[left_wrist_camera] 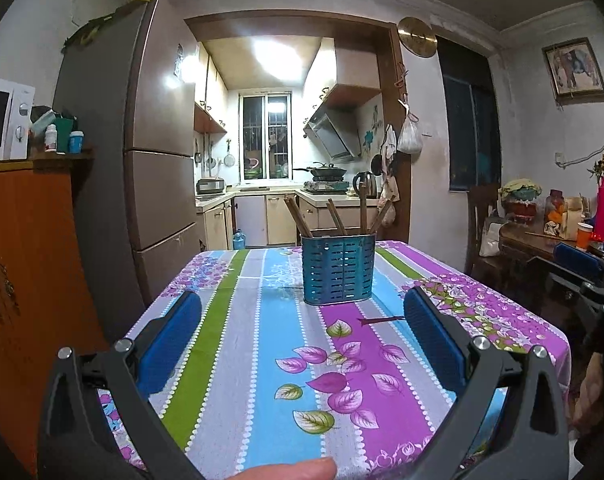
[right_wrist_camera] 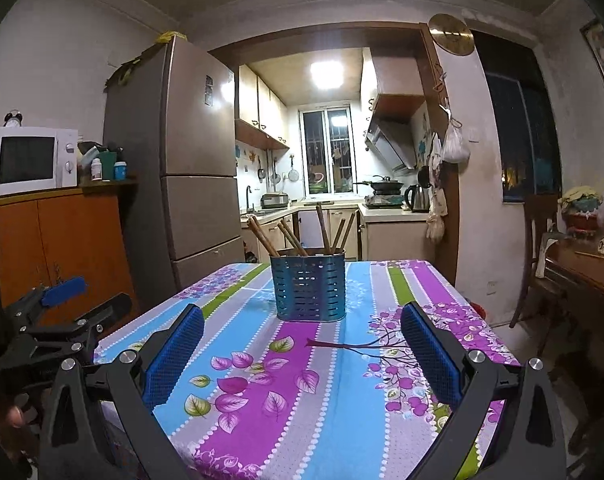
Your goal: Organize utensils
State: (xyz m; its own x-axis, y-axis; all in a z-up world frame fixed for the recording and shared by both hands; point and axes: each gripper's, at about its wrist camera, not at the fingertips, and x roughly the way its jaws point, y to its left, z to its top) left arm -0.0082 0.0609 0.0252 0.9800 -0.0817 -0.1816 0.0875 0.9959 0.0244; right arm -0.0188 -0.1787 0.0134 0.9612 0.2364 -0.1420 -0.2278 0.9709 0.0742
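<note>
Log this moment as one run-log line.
left claw: open, empty | right claw: open, empty | chopsticks: upright in blue holder | holder: on tablecloth, untouched

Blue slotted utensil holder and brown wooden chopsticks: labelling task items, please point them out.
Blue slotted utensil holder [right_wrist_camera: 309, 286], right wrist view, front wall.
Brown wooden chopsticks [right_wrist_camera: 323, 226], right wrist view, upright stick's shaft.

Desk cloth [left_wrist_camera: 262, 360]: lengthwise stripes in sky blue, purple, grey, lime green, edged with white dots; purple and green leaf print, purple blossom clusters. Utensil holder [left_wrist_camera: 337, 270]: teal-blue, slotted rows of perforations. Chopsticks [left_wrist_camera: 298, 216] in it: brown wood. One dark reddish-brown chopstick [right_wrist_camera: 341, 345] flat on the cloth. Fingers [left_wrist_camera: 170, 348]: bright blue ribbed pads on black frames, silver screw heads. Fridge [right_wrist_camera: 198, 160]: brownish-grey. Microwave [right_wrist_camera: 32, 162]: white, black window. Cabinet [right_wrist_camera: 62, 248]: orange wood.
</note>
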